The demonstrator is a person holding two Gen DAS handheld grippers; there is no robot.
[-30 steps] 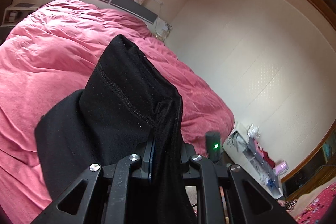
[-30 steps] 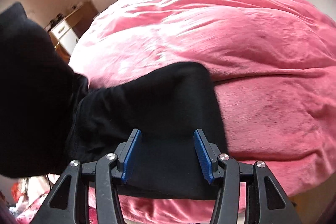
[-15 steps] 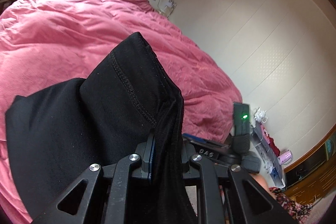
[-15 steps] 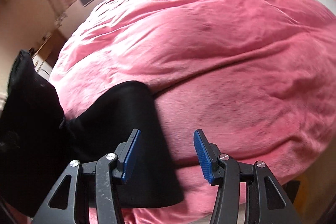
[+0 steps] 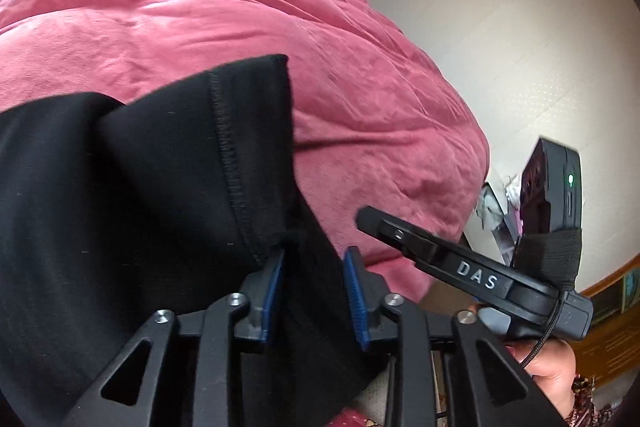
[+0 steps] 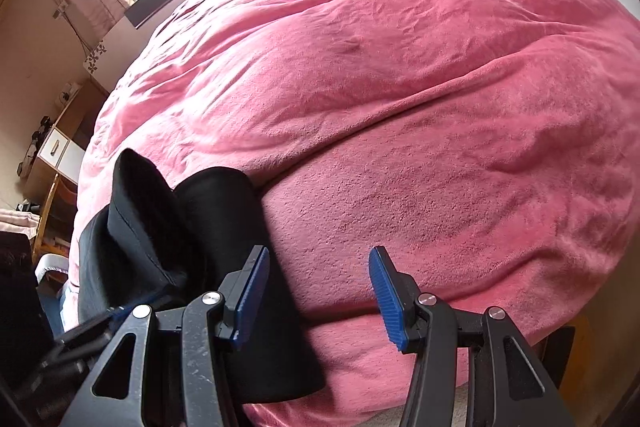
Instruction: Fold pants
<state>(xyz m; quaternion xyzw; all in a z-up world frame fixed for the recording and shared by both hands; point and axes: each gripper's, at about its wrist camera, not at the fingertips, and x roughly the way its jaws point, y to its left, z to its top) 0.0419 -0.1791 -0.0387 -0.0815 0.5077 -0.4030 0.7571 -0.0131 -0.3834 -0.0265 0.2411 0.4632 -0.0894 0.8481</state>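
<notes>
Pink bedspread (image 6: pixel 400 107), black pants (image 5: pixel 120 207) between parted left claw (image 5: pixel 314 291), right claw (image 6: pixel 316 291) wide, "DAS" lettering (image 5: pixel 478 275)

Bed (image 6: pixel 440 107) under rumpled pink blanket (image 5: pixel 200 7) (plush); black pants (image 6: pixel 224 227) folded at near edge.

Black pants (image 5: pixel 152 187) between parted claw (image 5: pixel 314 291) pads.

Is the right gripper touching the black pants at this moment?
Apart. The right wrist view shows the right gripper open with only pink blanket between its pads; the black pants lie left of its left pad.
</notes>
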